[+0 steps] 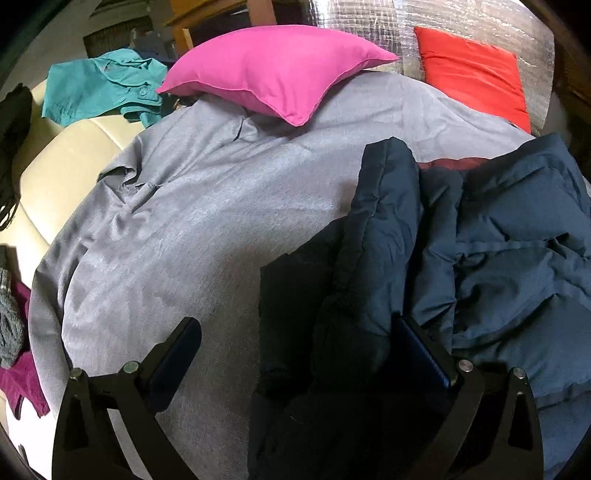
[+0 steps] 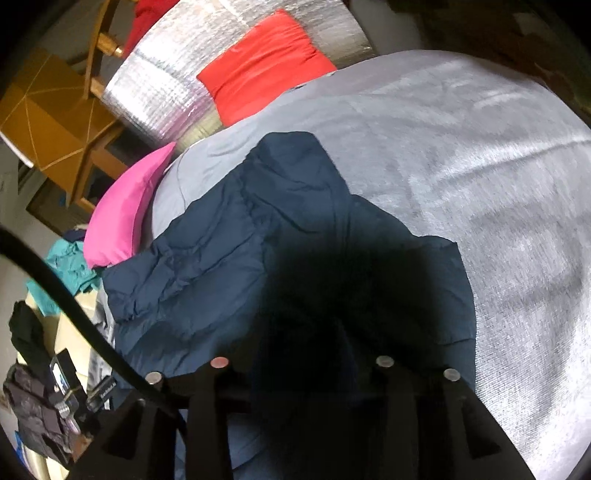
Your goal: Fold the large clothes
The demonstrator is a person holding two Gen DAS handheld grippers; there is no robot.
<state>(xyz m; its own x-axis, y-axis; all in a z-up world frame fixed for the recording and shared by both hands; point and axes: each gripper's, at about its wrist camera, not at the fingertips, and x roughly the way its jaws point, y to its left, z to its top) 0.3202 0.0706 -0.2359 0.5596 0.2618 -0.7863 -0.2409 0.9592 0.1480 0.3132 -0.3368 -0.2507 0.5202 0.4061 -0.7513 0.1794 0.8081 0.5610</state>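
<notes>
- The left gripper (image 1: 295, 350) is seen at the bottom of the left wrist view with its jaws spread wide; one finger (image 1: 173, 354) stands over bare grey cloth, the other is partly tucked against a fold of the jacket, and nothing is clamped between them.
- The right gripper (image 2: 301, 365) is seen at the bottom of the right wrist view, low over the jacket. Its fingertips are lost in deep shadow — whether the pads press on the fabric cannot be told.
- A navy quilted jacket (image 1: 480, 251) is spread, rumpled, on the grey bedcover (image 1: 192, 229). In the left wrist view a thick padded fold is raised just ahead of the gripper, and a strip of dark red lining (image 1: 454, 162) is exposed further back.
- In the right wrist view the jacket (image 2: 221, 266) is seen running away from the gripper, with its far end resting on the grey bedcover (image 2: 480, 184).
- A pink pillow (image 1: 273, 70) is laid on the far part of the cover, beyond the jacket.
- A red pillow (image 1: 476, 74) is propped against a silvery foil sheet (image 1: 369, 22) — well behind the jacket.
- A teal garment (image 1: 99, 88) is crumpled on a cream surface (image 1: 62, 162) to the far left.
- A magenta cloth (image 1: 22, 384) and a grey knit piece (image 1: 9, 321) are glimpsed at the left edge.
</notes>
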